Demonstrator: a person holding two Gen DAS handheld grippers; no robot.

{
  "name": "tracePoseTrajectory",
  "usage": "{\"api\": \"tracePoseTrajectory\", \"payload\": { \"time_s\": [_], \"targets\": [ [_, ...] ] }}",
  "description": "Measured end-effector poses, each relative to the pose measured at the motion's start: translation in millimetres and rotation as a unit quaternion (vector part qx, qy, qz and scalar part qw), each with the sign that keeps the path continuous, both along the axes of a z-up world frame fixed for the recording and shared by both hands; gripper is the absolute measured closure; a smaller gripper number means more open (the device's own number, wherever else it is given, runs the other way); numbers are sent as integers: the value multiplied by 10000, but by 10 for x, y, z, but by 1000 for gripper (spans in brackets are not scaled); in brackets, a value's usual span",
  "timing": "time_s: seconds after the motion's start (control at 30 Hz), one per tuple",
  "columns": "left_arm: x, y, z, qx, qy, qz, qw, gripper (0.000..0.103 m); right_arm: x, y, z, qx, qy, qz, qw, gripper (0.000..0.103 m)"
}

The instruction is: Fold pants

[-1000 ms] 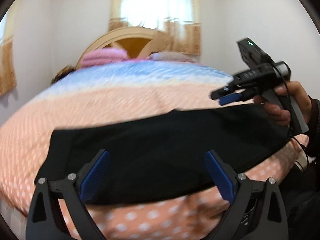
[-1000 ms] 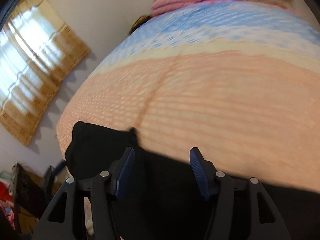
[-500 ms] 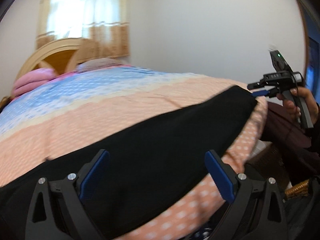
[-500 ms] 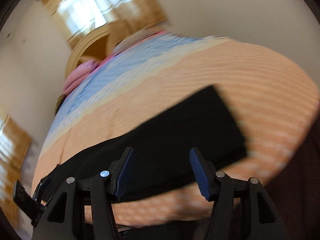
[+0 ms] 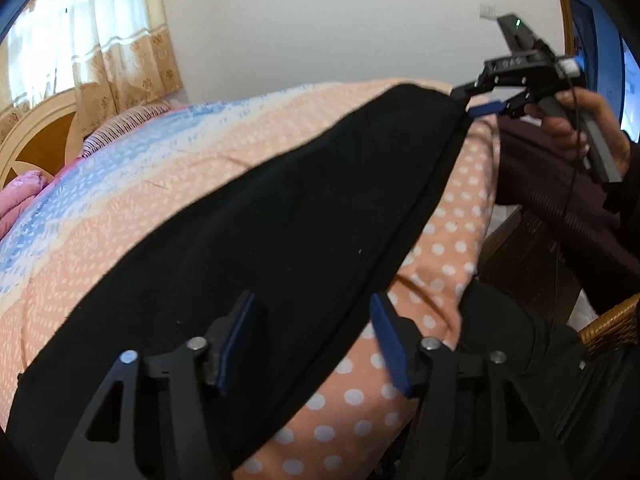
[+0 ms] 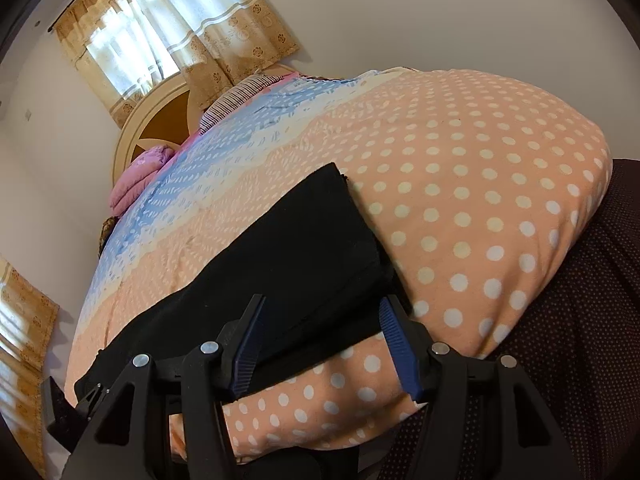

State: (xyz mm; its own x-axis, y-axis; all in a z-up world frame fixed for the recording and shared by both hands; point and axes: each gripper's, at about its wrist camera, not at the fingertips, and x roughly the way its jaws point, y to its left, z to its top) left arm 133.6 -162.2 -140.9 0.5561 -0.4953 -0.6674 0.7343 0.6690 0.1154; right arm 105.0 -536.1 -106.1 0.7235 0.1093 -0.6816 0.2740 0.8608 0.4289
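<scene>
The black pants [image 5: 280, 232] lie folded lengthwise in a long strip across the near edge of the bed. My left gripper [image 5: 316, 340] is open, its jaws astride the pants' near seam edge at one end. My right gripper [image 6: 324, 344] is open, its jaws astride the near corner of the other end of the pants [image 6: 296, 264]. The right gripper also shows in the left wrist view [image 5: 484, 110], at the far end of the strip. The left gripper shows small in the right wrist view [image 6: 68, 404].
The bed has a peach polka-dot and blue blanket [image 6: 480, 184], pink bedding [image 6: 136, 184] and a round headboard [image 6: 152, 120] by curtained windows. A dark maroon cloth [image 5: 560, 200] and a wicker basket [image 5: 612, 324] sit off the bed's right side.
Both grippers have swung down toward the near edge of the pants. The left gripper's jaws have narrowed but stay open. The pants have not visibly moved.
</scene>
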Motion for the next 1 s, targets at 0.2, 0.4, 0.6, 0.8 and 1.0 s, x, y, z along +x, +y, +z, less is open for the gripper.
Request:
{"api": "tracePoseTrajectory", "payload": {
  "time_s": [0.2,0.4,0.6,0.8,1.0],
  "targets": [
    [18,-94,-50,129,-68,28,9999,57,-31,-67,-48,100,-149,-75,9998,47],
    [36,-28,19,-109,165,84,9998,76,-82,-141,-36,127,-224,-169,9995,67],
    [-18,-56,16,-144,126,-70,9998,95,-67,-179,-95,10,-191,-172,9997,95],
    [-40,-10,98,-322,27,-70,9995,98,-141,-150,22,-40,-390,-68,9992,97],
    [-85,7,53,-351,129,-235,9990,98,-227,-191,44,-89,-293,13,9995,97]
  ]
}}
